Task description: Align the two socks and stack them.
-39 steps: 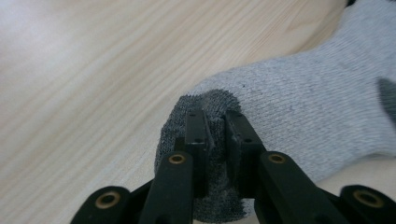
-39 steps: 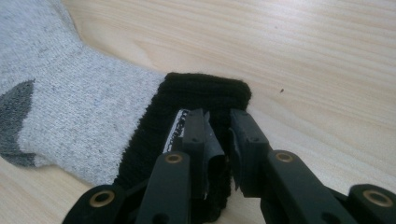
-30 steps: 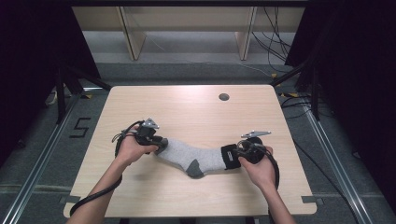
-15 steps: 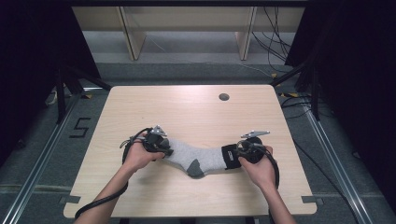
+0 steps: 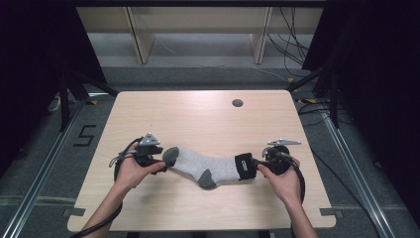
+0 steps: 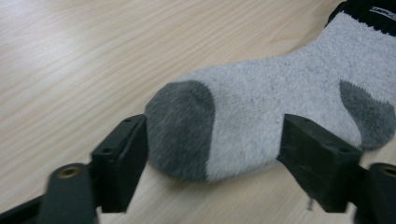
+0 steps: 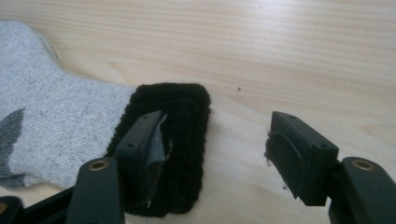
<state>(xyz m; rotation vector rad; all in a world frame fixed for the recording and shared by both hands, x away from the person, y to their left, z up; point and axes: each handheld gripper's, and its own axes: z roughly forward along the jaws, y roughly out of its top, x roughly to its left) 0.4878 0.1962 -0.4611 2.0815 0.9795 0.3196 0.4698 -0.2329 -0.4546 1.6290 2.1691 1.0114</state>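
Observation:
A grey sock (image 5: 208, 166) with a dark toe, a dark heel and a black cuff lies flat on the wooden table (image 5: 198, 119), toe to the left. My left gripper (image 5: 159, 159) stands open at the toe. In the left gripper view the toe (image 6: 182, 130) lies between the spread jaws of the left gripper (image 6: 215, 128), which have just been opening. My right gripper (image 5: 256, 163) is open at the cuff. In the right gripper view one jaw of the right gripper (image 7: 217, 121) hovers over the black cuff (image 7: 182, 121) and the other stands over bare wood; these jaws too have just been opening.
A round hole (image 5: 237, 103) sits in the table's far right part. A black cable (image 5: 119, 163) loops beside the left hand. Pale shelving (image 5: 198, 29) stands beyond the far edge. The table's near edge runs just below both forearms.
Both grippers were shut on the sock's ends and have let go. The left hand has drifted toward me, and the sock now lies flat and stretched out.

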